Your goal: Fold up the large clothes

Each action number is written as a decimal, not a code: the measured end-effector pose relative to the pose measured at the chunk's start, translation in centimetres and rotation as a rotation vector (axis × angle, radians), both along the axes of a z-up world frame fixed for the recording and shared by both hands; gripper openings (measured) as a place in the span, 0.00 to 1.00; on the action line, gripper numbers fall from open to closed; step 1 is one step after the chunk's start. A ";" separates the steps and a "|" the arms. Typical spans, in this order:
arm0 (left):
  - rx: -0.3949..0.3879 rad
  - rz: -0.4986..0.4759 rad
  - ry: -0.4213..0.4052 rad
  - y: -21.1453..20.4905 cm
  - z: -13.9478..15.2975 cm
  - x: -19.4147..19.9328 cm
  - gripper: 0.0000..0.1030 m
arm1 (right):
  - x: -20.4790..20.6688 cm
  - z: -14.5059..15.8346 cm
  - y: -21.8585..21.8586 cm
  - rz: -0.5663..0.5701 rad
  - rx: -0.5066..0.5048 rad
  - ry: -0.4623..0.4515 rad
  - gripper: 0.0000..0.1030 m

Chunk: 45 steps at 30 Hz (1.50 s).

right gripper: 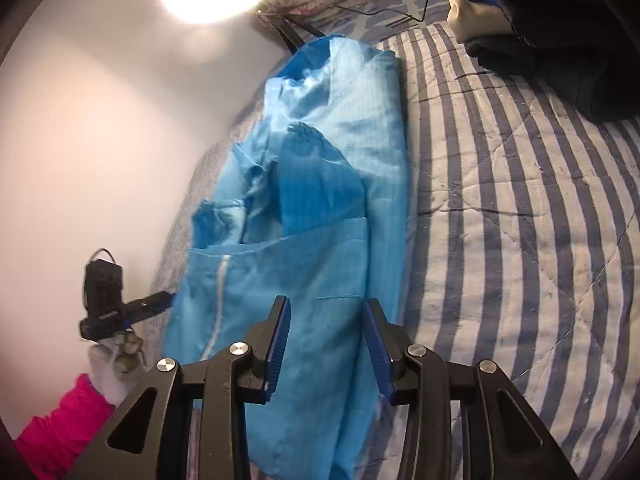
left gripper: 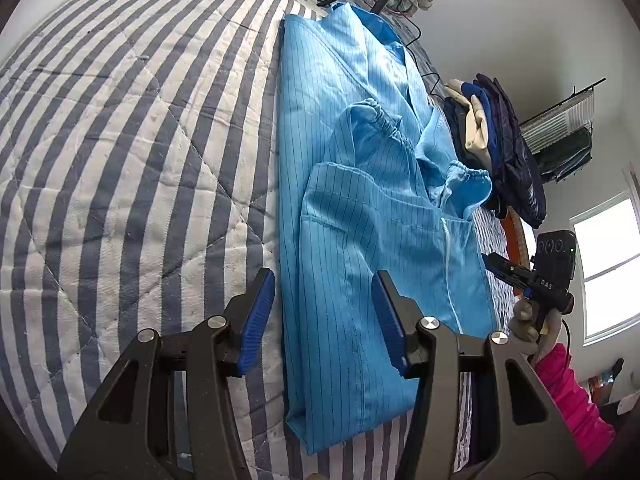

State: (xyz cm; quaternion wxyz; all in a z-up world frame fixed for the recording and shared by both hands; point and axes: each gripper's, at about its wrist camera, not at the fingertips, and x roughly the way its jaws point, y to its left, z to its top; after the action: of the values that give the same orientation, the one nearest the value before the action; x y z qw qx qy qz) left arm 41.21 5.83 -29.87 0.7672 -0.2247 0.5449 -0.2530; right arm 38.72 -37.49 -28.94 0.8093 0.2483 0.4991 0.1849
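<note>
The blue coat (left gripper: 360,216) lies on the striped bed (left gripper: 132,168) as a long narrow strip, its sides folded in and both cuffed sleeves laid over the middle. Its long axis runs straight away from both tongs, hem end nearest. The left tongs (left gripper: 324,320) hover apart over the hem's left edge; the right tongs (right gripper: 326,344) hover apart over the same end (neither holds cloth). Both sit about equally near, so the next fold likely lifts the hem toward the collar.
</note>
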 end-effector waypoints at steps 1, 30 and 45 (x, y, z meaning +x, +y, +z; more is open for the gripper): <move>0.004 -0.003 0.000 -0.2 0.0 0.0 0.50 | 0.2 -0.3 0.0 -0.003 -0.002 0.011 0.39; 0.269 -0.100 -0.295 -8.5 3.1 -1.6 0.50 | -2.0 4.2 5.7 0.057 -0.384 -0.225 0.23; 0.394 -0.065 -0.246 -7.9 1.9 -1.9 0.50 | -1.1 2.2 7.2 0.059 -0.434 -0.100 0.19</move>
State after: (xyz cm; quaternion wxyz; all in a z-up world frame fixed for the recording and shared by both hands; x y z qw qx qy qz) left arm 39.28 -2.10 -27.99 0.8483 -0.0204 0.4932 -0.1915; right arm 37.63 -30.34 -26.72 0.8618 0.0440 0.4934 0.1089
